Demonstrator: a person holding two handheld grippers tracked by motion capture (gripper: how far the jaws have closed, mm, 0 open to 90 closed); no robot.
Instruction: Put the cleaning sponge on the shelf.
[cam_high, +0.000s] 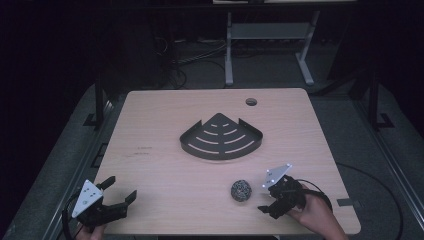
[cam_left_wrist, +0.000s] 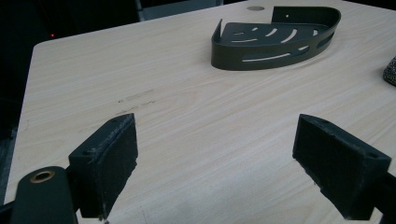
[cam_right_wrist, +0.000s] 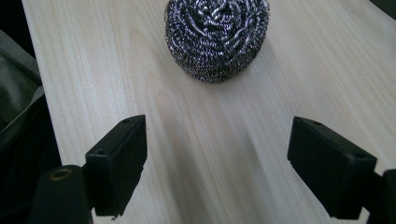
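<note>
Dim room, evenly lit, sharp

We see a dark slotted corner shelf (cam_high: 221, 137) lying flat mid-table, well apart from the near edge. The light wooden table (cam_high: 165, 170) has a round cable hole (cam_high: 251, 102) near its far edge.

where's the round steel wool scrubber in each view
High view: the round steel wool scrubber lies lower right of centre, beside the right gripper.
Left gripper view: a sliver at the right edge.
Right gripper view: top centre.
Shared landmark: the light wooden table.
</note>
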